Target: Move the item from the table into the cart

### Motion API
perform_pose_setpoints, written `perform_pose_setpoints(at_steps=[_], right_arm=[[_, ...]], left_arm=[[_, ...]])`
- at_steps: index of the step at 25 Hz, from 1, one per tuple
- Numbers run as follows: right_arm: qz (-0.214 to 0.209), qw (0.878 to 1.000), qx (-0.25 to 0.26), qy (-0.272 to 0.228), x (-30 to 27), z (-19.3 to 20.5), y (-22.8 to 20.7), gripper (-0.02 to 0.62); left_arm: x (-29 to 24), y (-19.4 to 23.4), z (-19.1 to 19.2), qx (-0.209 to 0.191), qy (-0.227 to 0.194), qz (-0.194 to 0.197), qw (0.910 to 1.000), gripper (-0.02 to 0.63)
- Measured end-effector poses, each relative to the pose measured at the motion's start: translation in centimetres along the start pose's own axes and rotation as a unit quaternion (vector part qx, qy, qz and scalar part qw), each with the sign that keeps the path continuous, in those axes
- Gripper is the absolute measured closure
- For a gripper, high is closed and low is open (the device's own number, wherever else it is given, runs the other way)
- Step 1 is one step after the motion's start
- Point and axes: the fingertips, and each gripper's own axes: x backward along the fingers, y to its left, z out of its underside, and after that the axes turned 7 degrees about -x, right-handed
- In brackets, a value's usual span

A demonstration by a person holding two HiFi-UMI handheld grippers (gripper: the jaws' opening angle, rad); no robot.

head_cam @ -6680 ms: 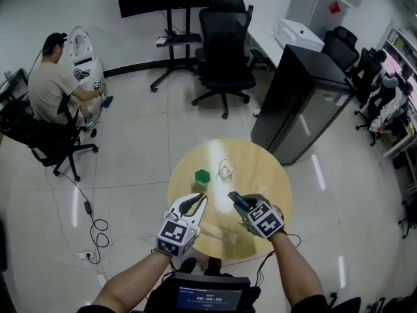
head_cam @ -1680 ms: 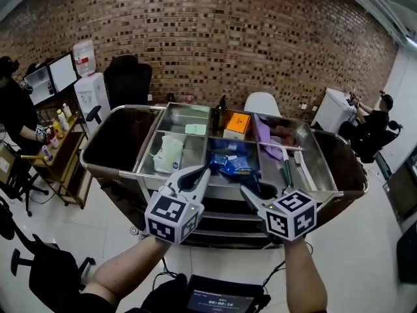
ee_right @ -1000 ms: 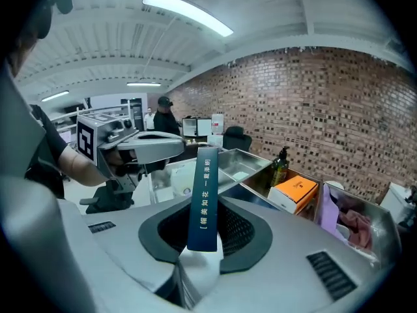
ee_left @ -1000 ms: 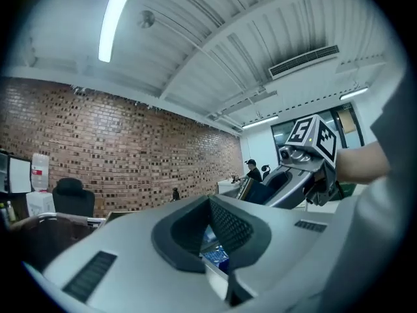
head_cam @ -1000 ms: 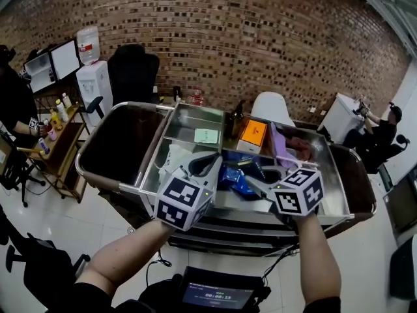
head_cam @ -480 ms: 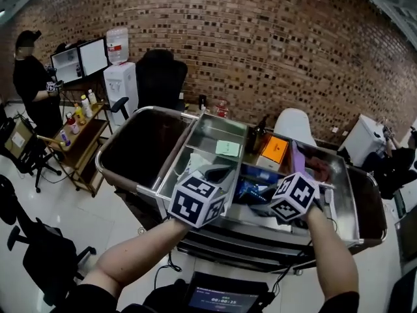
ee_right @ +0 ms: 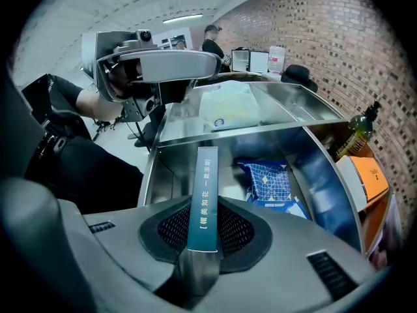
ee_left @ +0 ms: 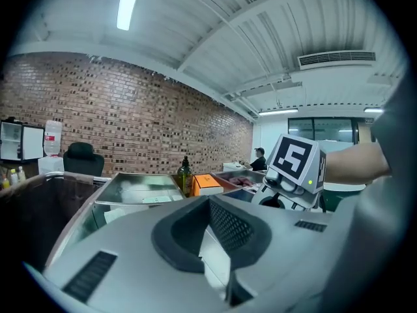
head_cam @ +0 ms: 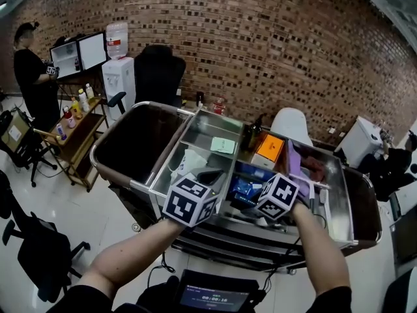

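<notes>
Now the whole move hangs on how the slim teal box (ee_right: 207, 175) sits in the right gripper (ee_right: 206, 208). The jaws are nearly together, pinching its two flat faces. The box stands edge-on, with its long axis running straight out along the line the jaws point.

That line tips steeply down into the cart (ee_right: 228, 134). The box's free end is over the floor of the compartment just ahead of and beneath the jaws, short of the steel divider further out. A blue patterned packet (ee_right: 270, 178) lies in that same compartment, just right of the box's end and apart from it. An orange carton (ee_right: 368, 175) and a dark bottle (ee_right: 357, 132) sit further right, in another section. I cannot tell whether the box touches the floor.

The left gripper (ee_left: 214, 222) is up and to the left of the right one, beyond the divider. Its jaws show a narrow gap with nothing in it, and it is the farther of the two from the compartment.

In my judgement the box should go down end first along its own axis, kept left of the packet, then be released to tip flat.
</notes>
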Motion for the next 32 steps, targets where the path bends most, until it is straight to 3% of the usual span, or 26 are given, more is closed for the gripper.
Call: perform_pose_setpoints(at_steps=[15,18,19,21,26,32], right_arm=[[-0.013,0.999,0.020,0.036,-3.3,1.0,-0.6,0.529],[-0.020,0.999,0.022,0.036,-3.4,1.2,-0.3,0.516],[-0.020,0.999,0.024,0.036,-3.5,1.2,-0.2,0.474],[-0.018,0.999,0.027,0.033,-3.6,1.1,-0.2,0.460],[-0.004,1.000,0.017,-0.004,-2.3,0.6,-0.8,0.460],[0.050,0.994,0.014,-0.091,1.8,-1.4,-1.0,0.460]], left_arm=[[-1.1,0.1,1.6,0.006,0.005,0.005,1.0000,0.606],[-1.0,0.1,1.6,0.005,0.003,0.005,1.0000,0.606],[-1.0,0.1,1.7,0.005,0.001,0.004,1.0000,0.606],[-1.1,0.1,1.7,0.004,-0.003,0.004,1.0000,0.606],[-1.0,-0.5,1.4,0.000,0.001,0.006,1.0000,0.606],[-0.4,-0.6,0.5,-0.006,-0.019,0.003,0.9998,0.594]])
